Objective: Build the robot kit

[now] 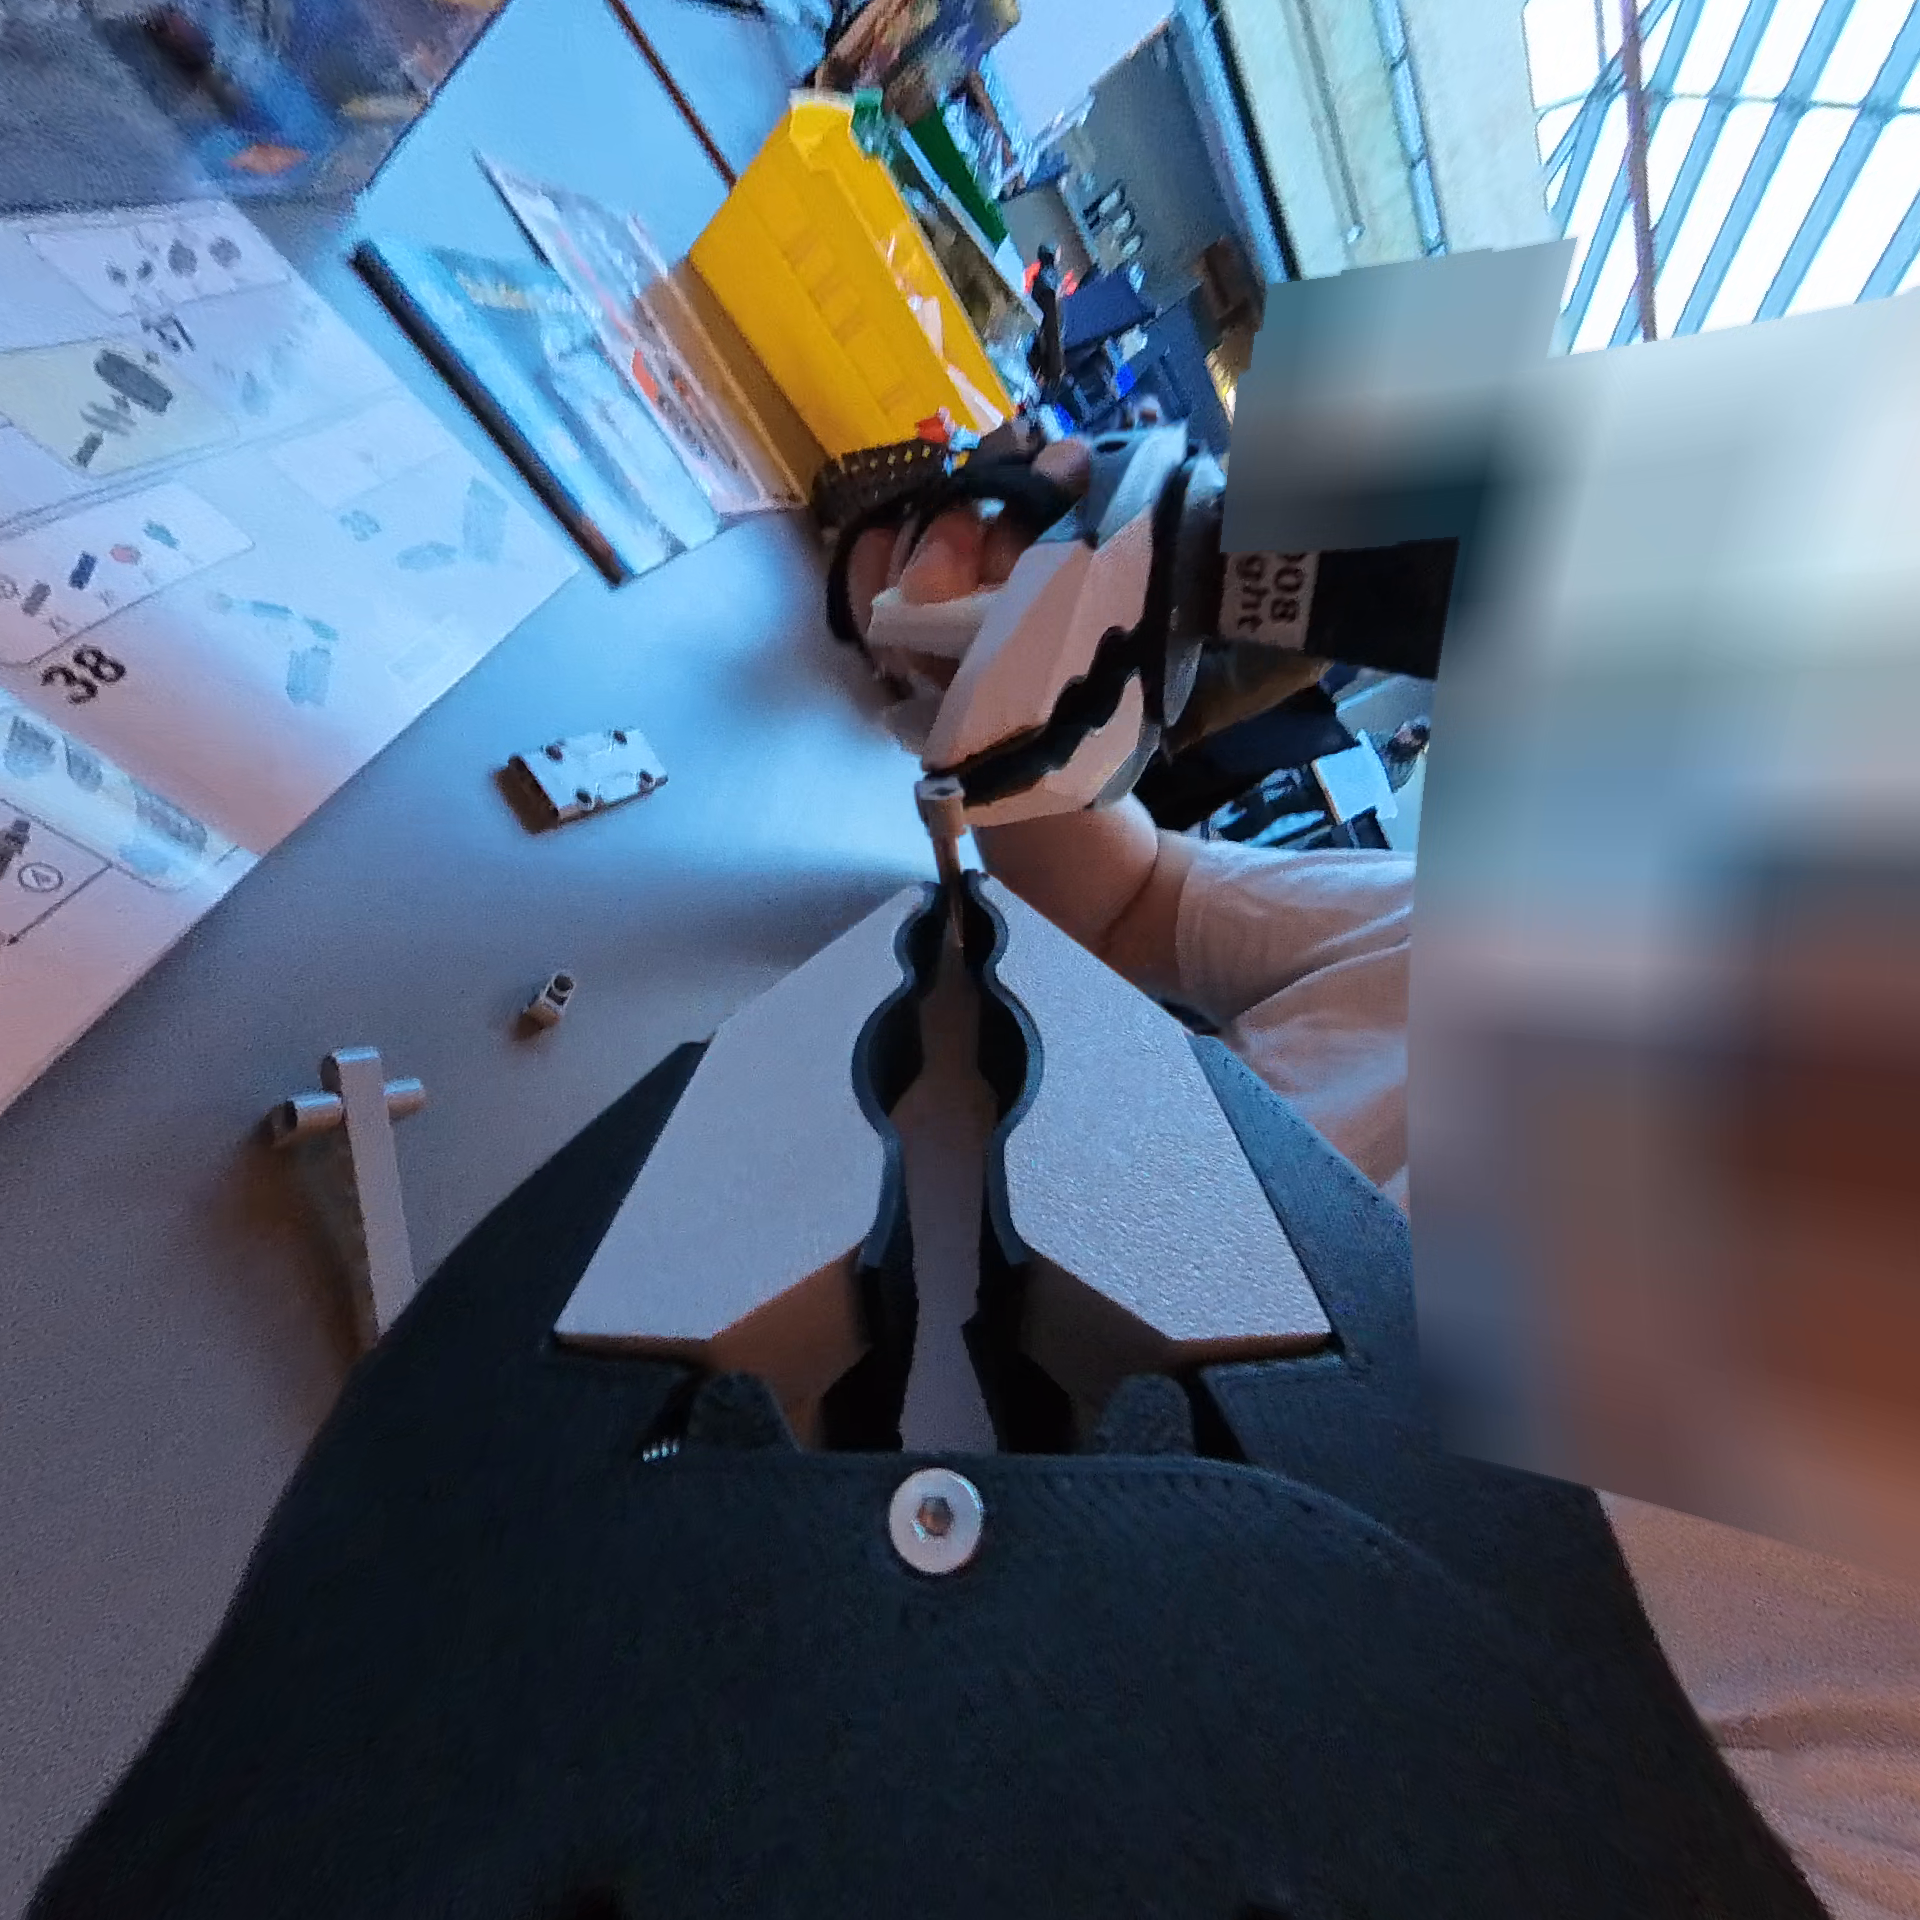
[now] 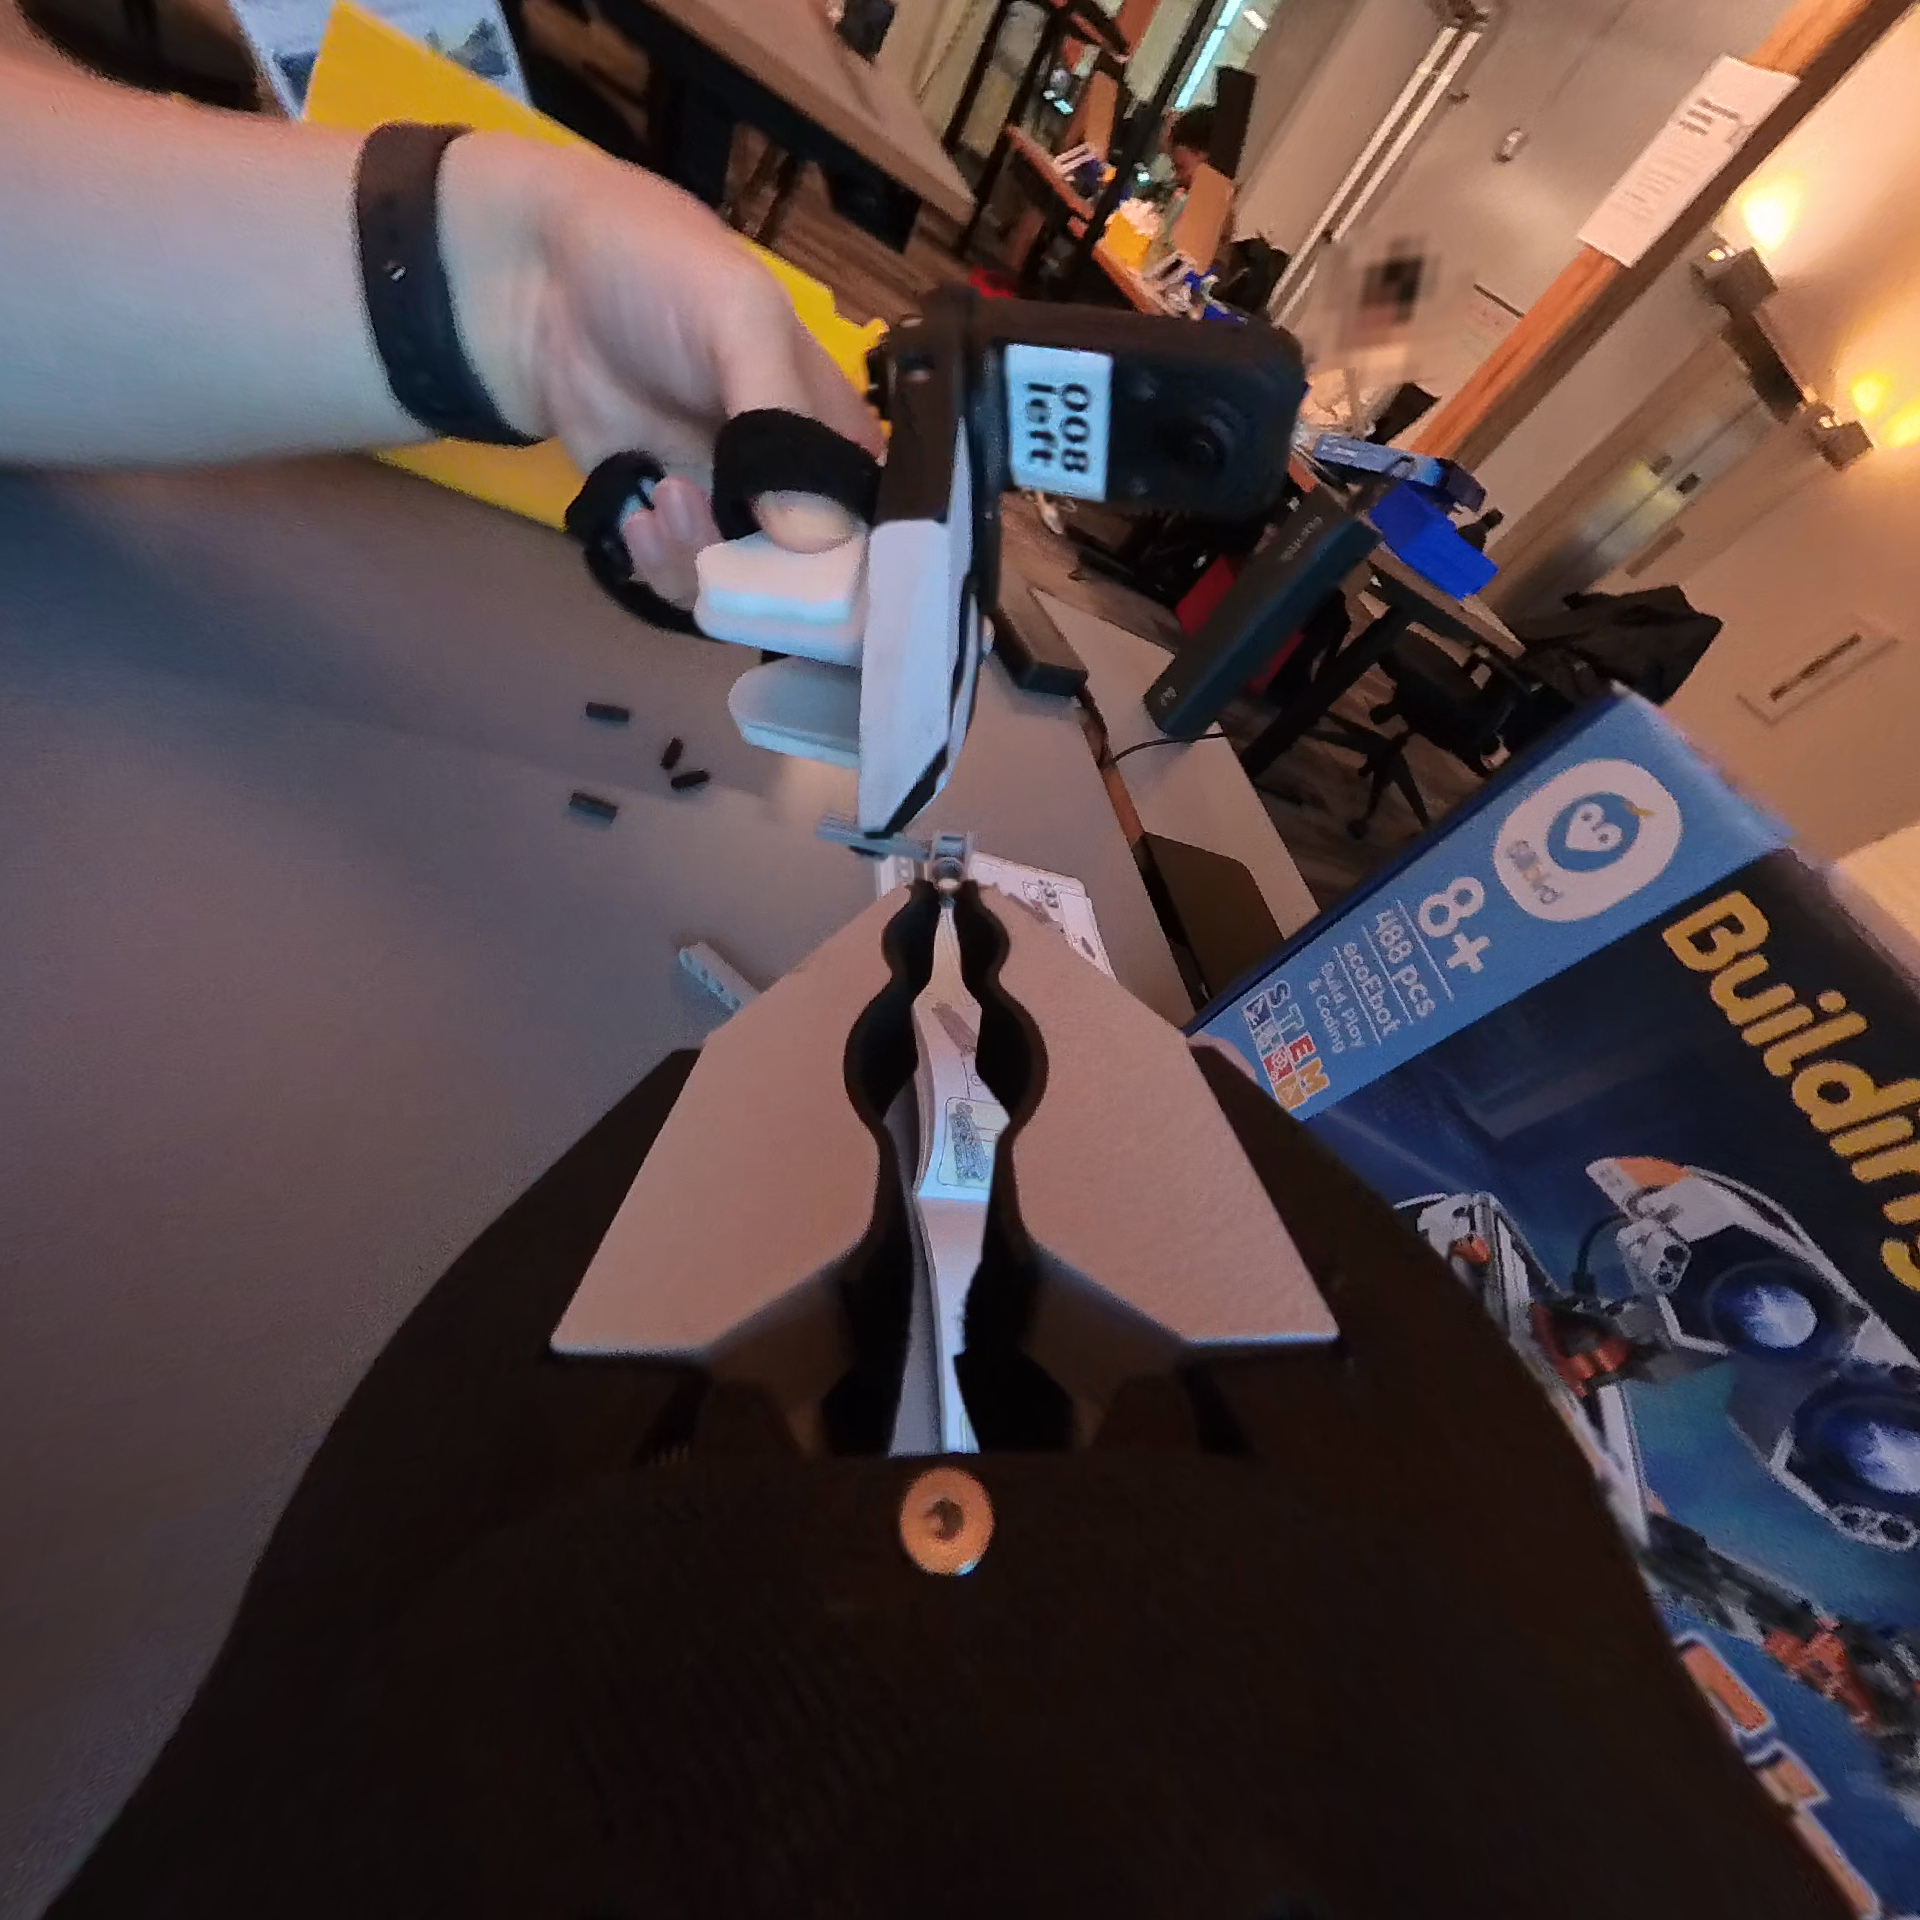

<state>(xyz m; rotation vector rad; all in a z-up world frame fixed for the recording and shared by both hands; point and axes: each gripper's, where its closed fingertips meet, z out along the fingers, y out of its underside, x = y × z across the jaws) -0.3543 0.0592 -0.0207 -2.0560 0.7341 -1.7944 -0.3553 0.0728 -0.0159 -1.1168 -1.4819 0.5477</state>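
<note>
The left gripper (image 1: 951, 894) has its fingers clamped on a thin grey axle (image 1: 948, 852), held in the air above the bench (image 1: 727, 675). The right gripper (image 2: 945, 888) meets it tip to tip, its fingers pinched together on a small grey connector (image 2: 949, 850) that sits at the axle's far end. The two seem held in line so that one piece can slide onto the other.

On the bench lie loose grey parts: a flat studded plate (image 1: 582, 777), a small bush (image 1: 548, 1003) and a cross-shaped beam assembly (image 1: 358, 1153) near the left gripper. An open instruction booklet (image 1: 208, 499) lies along the far edge, beside a yellow parts tray (image 1: 831, 301). In the right wrist view, several black pins (image 2: 634, 758) lie scattered farther off, and a blue kit box (image 2: 1662, 1195) stands at the bench's right side.
</note>
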